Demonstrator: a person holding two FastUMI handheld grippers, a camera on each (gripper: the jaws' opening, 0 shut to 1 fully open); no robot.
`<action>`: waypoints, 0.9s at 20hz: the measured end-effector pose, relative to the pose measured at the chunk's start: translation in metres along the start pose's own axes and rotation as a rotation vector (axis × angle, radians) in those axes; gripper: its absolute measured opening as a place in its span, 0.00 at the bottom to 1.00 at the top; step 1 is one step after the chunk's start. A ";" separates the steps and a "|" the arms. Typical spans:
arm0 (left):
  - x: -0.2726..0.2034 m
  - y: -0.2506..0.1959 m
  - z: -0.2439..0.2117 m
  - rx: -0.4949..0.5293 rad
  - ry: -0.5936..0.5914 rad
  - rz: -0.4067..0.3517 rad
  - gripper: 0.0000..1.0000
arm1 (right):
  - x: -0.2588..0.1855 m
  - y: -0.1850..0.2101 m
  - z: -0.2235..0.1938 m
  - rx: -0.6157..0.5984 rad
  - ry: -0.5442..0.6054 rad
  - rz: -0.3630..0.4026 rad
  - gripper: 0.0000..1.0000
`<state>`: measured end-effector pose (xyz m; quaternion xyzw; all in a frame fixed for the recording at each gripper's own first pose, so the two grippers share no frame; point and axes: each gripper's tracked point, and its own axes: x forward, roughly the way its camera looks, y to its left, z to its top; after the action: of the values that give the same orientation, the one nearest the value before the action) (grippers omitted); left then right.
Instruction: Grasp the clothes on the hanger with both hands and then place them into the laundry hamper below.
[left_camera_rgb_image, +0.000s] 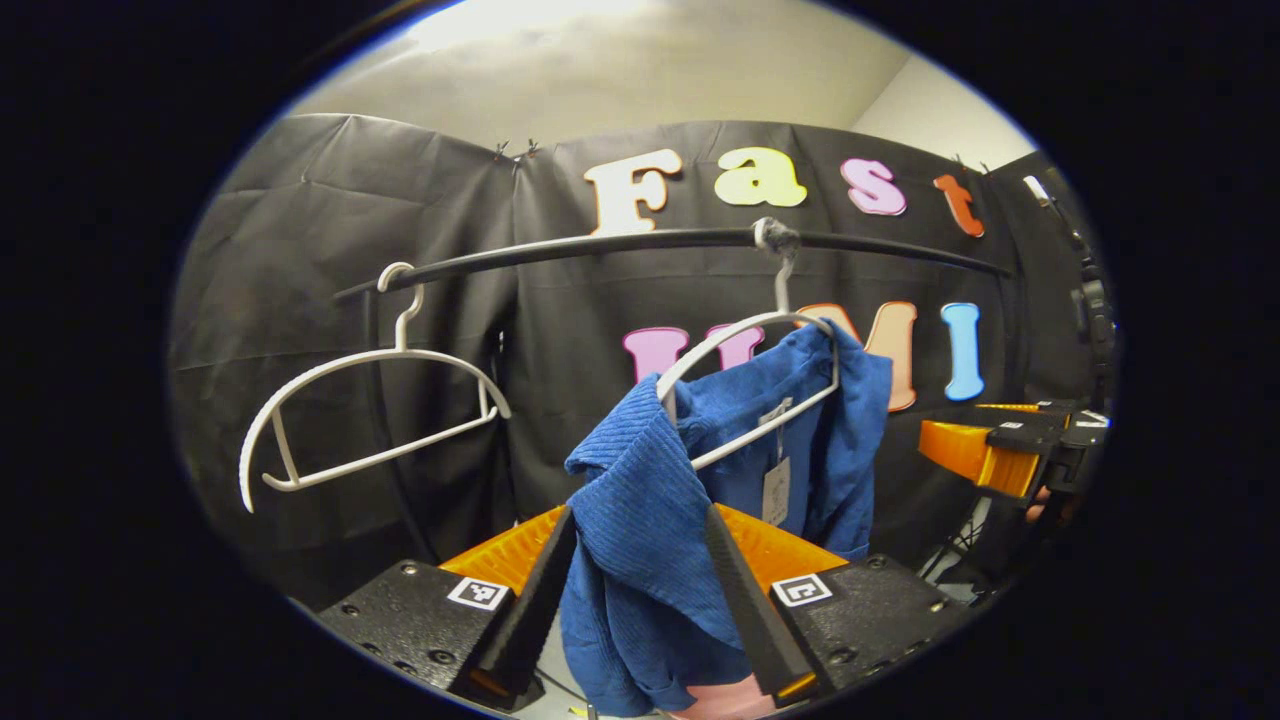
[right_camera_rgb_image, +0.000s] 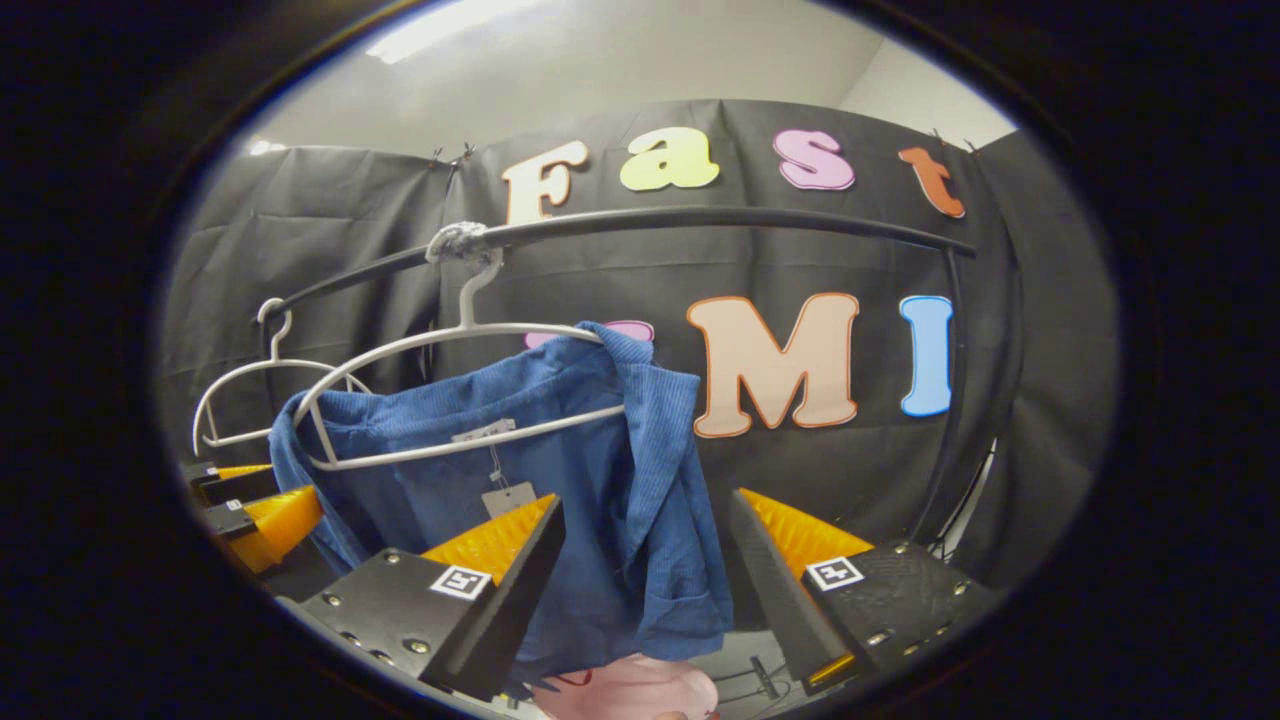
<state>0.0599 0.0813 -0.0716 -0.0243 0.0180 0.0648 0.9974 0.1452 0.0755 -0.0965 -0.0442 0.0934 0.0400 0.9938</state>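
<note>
Hanging off a white hanger (left_camera_rgb_image: 760, 385) on the black rail (left_camera_rgb_image: 660, 242): blue ribbed garment (left_camera_rgb_image: 640, 520), one shoulder already slipped off the hanger's end, tag dangling at the neckline. Left tongs (left_camera_rgb_image: 640, 590) spread wide with that drooping shoulder fabric between the fingers; cloth brushes both inner faces, can't tell if they're pressing. Right tongs (right_camera_rgb_image: 640, 580) also wide, straddling the garment's other side with a visible gap on the right finger, not clamped. Second white hanger (left_camera_rgb_image: 370, 420) bare, further along the rail. Something pink (right_camera_rgb_image: 630, 690) shows below the garment, too cropped to identify.
</note>
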 end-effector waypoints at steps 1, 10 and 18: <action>0.000 0.000 0.001 0.000 -0.002 0.008 0.74 | 0.006 -0.002 0.002 -0.001 -0.010 0.011 0.99; -0.009 -0.019 0.009 -0.046 0.007 0.012 0.78 | 0.047 0.008 -0.002 -0.030 -0.060 0.139 0.99; 0.010 -0.003 0.001 0.028 0.120 0.190 0.87 | 0.078 0.012 -0.015 -0.013 -0.053 0.179 0.99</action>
<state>0.0704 0.0796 -0.0711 -0.0123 0.0811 0.1571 0.9842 0.2175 0.0919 -0.1274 -0.0410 0.0703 0.1304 0.9881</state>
